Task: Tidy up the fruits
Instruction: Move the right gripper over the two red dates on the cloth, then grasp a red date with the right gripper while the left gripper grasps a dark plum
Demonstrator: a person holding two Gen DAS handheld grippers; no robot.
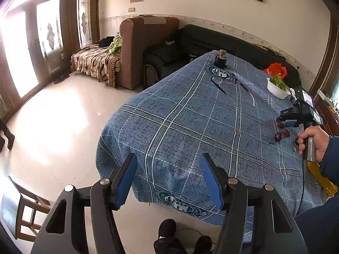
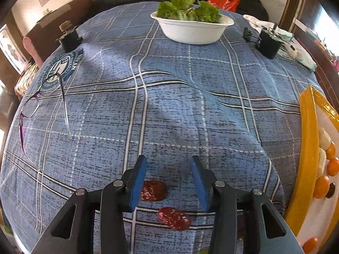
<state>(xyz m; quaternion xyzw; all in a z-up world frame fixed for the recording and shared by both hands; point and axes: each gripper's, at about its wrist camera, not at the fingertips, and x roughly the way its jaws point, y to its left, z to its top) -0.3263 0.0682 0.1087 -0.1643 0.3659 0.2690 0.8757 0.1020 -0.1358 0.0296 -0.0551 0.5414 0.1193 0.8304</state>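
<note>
The right gripper [image 2: 168, 180] hangs over two red dates [image 2: 174, 218] on the blue cloth [image 2: 169, 105], jaws apart and gripping nothing, one date [image 2: 153, 190] just beside its left pad; this looks like the approach to a pick. The left gripper [image 1: 169, 180] waits empty, jaws apart, over the near table edge. Next, the right likely must drop, straddle one date and close, then carry it, perhaps to the yellow-rimmed tray [image 2: 307, 148] at right; the bowl [image 2: 191, 29] of greens sits far back.
</note>
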